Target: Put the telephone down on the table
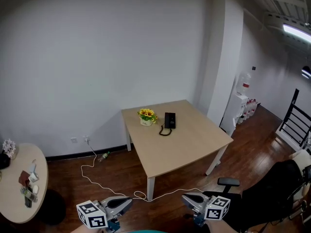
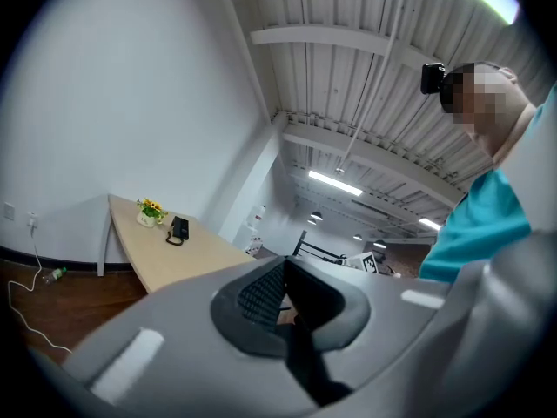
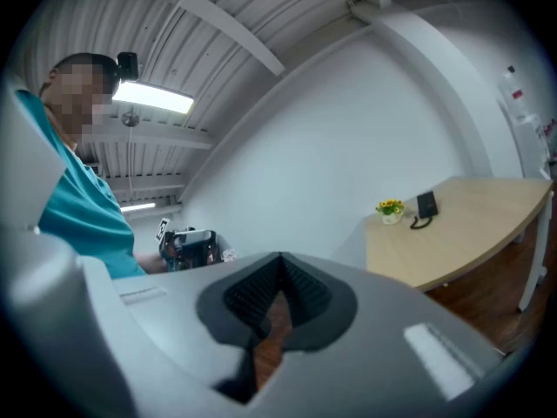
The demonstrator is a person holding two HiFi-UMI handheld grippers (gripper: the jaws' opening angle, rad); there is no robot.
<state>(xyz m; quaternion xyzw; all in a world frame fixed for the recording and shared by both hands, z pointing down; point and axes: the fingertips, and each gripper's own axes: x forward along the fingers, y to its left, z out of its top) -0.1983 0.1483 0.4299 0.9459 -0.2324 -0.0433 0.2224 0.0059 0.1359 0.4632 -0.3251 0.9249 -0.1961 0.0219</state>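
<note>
Clenched tight on the left gripper (image 2: 285, 264): pads tip to tip, gripping nothing, only a sliver of floor behind. Same on the right gripper (image 3: 280, 259): pressed together at the tips, empty, touching nothing. Held low and level at the bottom of the head view, side by side but apart, tips turned a little toward each other. Carried by a person in a teal top, seen at the edge of each gripper view.

Well apart from both: the telephone (image 1: 169, 121), lying flat on the table (image 1: 189, 147) near its far edge, just beside a small pot of yellow flowers (image 1: 146, 116), curled cord looping on the wood in front. On the floor between table and grippers, a white cable (image 1: 140, 195) trailing from the wall. To the right, a black chair (image 1: 272, 198); to the left, a round table (image 1: 9, 198) with small clutter.
</note>
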